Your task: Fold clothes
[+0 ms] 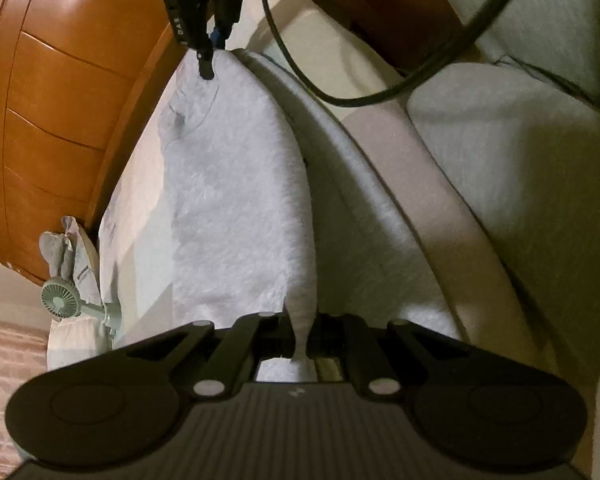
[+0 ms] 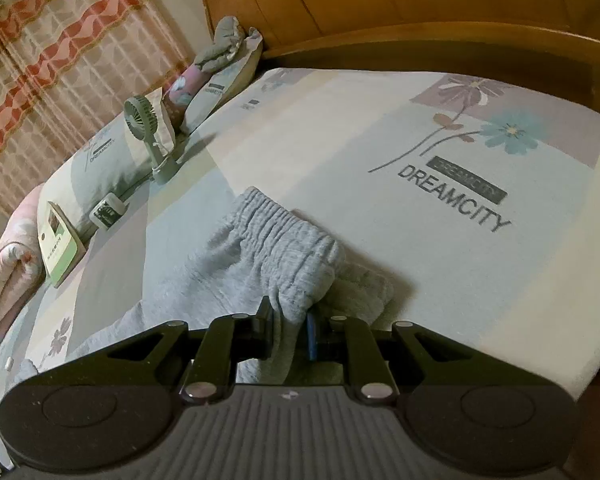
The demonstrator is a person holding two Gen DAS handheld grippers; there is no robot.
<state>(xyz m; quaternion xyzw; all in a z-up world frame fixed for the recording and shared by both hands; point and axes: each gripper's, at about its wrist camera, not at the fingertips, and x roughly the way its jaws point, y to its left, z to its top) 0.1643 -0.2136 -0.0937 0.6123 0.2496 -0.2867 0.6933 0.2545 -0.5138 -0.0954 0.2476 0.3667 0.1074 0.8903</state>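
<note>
Both fingers [image 2: 290,328] on grey pants [image 2: 284,256]

both the left hand-held gripper [image 1: 300,336] and right hand-held gripper [image 2: 290,330] angle downward, jaws clamped.

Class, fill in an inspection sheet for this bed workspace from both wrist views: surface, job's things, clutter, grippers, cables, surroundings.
Surface: bed sheet with flower print and lettering, mostly flat.
Job's things: grey sweatpants, elastic waistband bunched and lifted; fabric stretched between both grippers.
Clutter: small fan, pillows, green booklet, small white bottle, all along the bed's far left edge.
Grippers: left gripper shut on the sweatpants; right gripper shut on the waistband, and seen across the garment in the left view.
Cables: black cable looping from the right gripper.
Surroundings: wooden headboard; patterned curtain.
</note>
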